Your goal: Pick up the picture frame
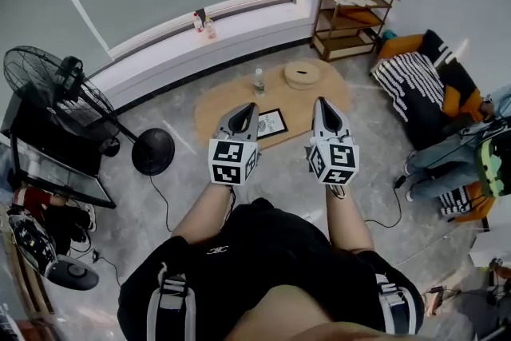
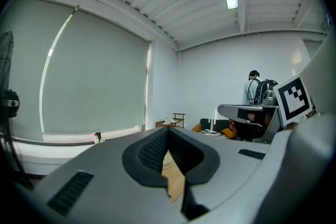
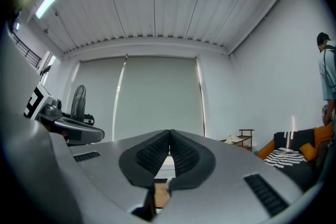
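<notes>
A black picture frame (image 1: 272, 124) with a white print lies flat on a low oval wooden table (image 1: 215, 112), seen in the head view ahead of both grippers. My left gripper (image 1: 250, 108) is held above the floor just left of the frame, jaws shut with nothing between them. My right gripper (image 1: 321, 102) is held level to the frame's right, also shut and empty. In the left gripper view the closed jaws (image 2: 168, 131) show a strip of the wooden table below them. The right gripper view's closed jaws (image 3: 169, 134) point at the window wall.
On the table stand a small bottle (image 1: 258, 81) and a round wooden box (image 1: 302, 74). A standing fan (image 1: 60, 88) is at the left, a wooden shelf (image 1: 351, 20) and a sofa (image 1: 427, 84) with striped cloth at the right. A person (image 2: 253, 88) stands far off.
</notes>
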Demonstrator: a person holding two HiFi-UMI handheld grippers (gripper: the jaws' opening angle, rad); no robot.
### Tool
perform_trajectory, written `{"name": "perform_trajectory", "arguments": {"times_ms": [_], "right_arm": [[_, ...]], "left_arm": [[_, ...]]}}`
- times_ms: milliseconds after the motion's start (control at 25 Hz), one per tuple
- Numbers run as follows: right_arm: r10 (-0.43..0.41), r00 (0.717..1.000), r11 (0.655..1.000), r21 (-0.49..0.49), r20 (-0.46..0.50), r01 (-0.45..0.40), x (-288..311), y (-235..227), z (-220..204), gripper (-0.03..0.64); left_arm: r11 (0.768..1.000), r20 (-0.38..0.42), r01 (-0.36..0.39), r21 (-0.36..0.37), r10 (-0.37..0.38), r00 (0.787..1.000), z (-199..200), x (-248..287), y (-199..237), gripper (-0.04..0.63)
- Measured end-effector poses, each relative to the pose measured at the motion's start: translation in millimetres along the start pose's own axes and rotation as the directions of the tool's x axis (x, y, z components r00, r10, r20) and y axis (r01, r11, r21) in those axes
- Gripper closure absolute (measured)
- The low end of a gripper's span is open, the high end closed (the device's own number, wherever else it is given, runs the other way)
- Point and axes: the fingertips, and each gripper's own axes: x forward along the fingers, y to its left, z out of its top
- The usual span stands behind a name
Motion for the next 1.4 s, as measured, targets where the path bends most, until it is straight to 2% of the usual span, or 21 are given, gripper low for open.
{"name": "perform_trajectory", "arguments": {"times_ms": [440,560,720,840,1000,1200,1400], "right_arm": [[0.068,0.997,0.998,-0.003,-0.047,-0.068,188,-18,-13,0.6],[0.091,0.994,0.996,0.008,-0.065,-0.09,215,-23,-22,0.6],[0.132,0.986,0.991,0.025,-0.103,-0.13,244,-26,-40,0.6],[0.174,0.977,0.985,0.027,-0.127,-0.172,273,-19,-50,0.6],[0.246,0.96,0.969,0.028,-0.133,-0.245,306,-7,-58,0.6],[0.316,0.938,0.949,0.037,-0.141,-0.314,340,-8,-59,0.6],[0.364,0.914,0.931,0.049,-0.18,-0.361,362,-11,-73,0.6]], "left_arm": [[0.997,-0.029,-0.066,-0.051,0.065,0.997,13,132,117,0.574],[0.993,-0.055,-0.11,-0.051,0.107,0.993,8,151,135,0.574],[0.982,-0.094,-0.166,-0.095,0.157,0.983,-5,163,155,0.574],[0.969,-0.12,-0.225,-0.103,0.213,0.97,-13,167,183,0.574],[0.94,-0.116,-0.315,-0.132,0.301,0.947,-15,166,214,0.574],[0.918,-0.114,-0.369,-0.149,0.354,0.928,-9,180,224,0.574],[0.894,-0.148,-0.422,-0.152,0.402,0.904,-17,191,228,0.574]]}}
